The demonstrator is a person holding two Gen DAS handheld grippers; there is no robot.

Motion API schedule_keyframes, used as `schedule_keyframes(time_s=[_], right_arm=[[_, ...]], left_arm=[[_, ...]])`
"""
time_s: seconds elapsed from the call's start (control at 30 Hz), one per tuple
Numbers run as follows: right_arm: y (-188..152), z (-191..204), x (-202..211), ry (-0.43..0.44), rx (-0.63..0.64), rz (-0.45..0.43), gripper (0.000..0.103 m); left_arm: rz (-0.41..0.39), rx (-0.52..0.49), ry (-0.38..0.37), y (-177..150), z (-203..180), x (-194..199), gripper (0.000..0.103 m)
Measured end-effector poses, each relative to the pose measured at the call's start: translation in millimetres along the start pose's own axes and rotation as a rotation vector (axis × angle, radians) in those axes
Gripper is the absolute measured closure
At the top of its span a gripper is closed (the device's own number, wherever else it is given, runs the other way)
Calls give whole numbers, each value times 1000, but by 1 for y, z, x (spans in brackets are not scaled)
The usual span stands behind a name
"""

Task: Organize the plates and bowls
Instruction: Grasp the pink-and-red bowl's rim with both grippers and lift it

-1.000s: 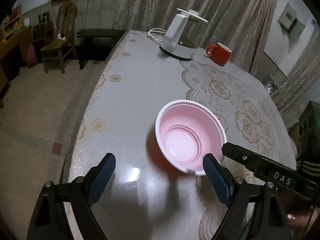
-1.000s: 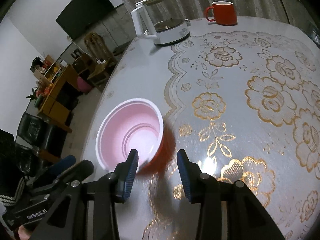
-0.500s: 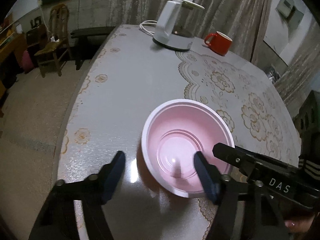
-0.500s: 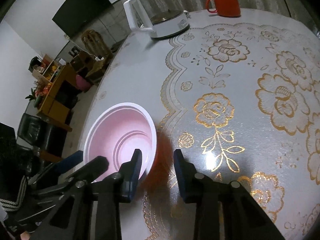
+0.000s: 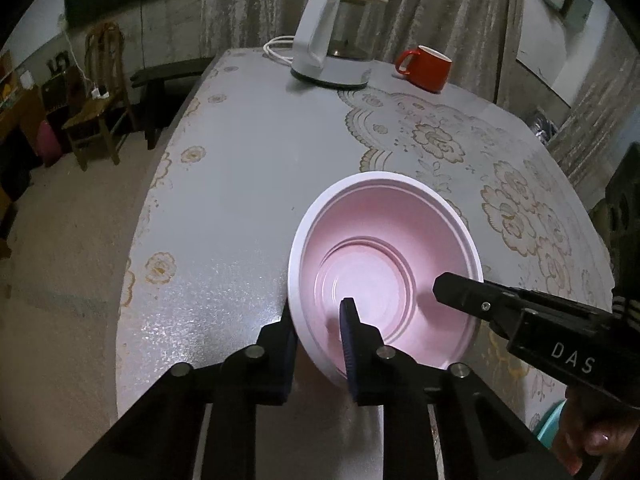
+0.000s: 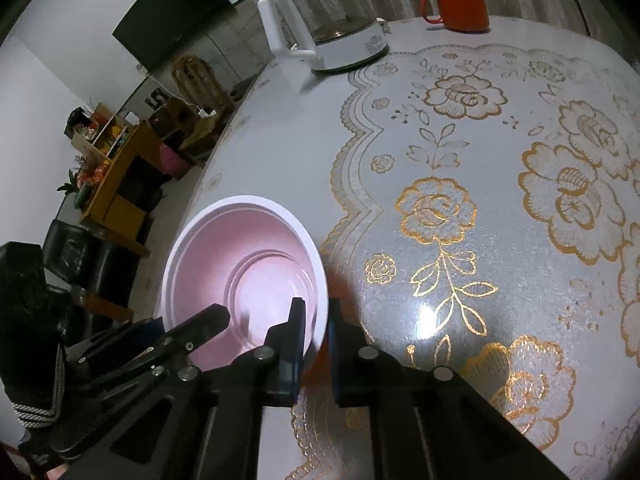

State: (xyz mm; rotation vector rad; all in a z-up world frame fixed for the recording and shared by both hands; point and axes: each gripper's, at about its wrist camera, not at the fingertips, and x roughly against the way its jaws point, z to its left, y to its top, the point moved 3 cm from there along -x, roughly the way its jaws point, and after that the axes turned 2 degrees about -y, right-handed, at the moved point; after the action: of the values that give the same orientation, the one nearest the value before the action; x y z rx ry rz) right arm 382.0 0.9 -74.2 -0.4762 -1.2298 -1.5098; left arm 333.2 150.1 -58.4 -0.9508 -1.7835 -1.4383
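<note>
A bowl [image 5: 384,256], pink inside with a white rim and a red outside, is at the near left part of the table. My left gripper [image 5: 318,334] is shut on its near rim, one finger inside and one outside. My right gripper [image 6: 314,326] is shut on the bowl's [image 6: 256,268] right rim, one finger inside and one outside. Each gripper's fingers show in the other's view, at the bowl's edge. No plates are in view.
A white electric kettle [image 5: 334,36] and a red mug [image 5: 426,68] stand at the table's far end. The table [image 6: 460,200] has a floral gold-patterned cover; its left edge [image 5: 148,208] is close to the bowl. Chairs and shelves stand on the floor to the left.
My left gripper went from wide open to shut on the bowl's near rim. My right gripper narrowed onto the bowl's right rim. The bowl has come closer in both views.
</note>
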Motion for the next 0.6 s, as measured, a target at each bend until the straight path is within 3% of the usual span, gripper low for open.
schedule_keyframes(time_s=[0.6], right_arm=[[-28, 15, 52, -24, 30, -79, 94]], left_arm=[[-82, -74, -4, -30, -21, 45, 83]])
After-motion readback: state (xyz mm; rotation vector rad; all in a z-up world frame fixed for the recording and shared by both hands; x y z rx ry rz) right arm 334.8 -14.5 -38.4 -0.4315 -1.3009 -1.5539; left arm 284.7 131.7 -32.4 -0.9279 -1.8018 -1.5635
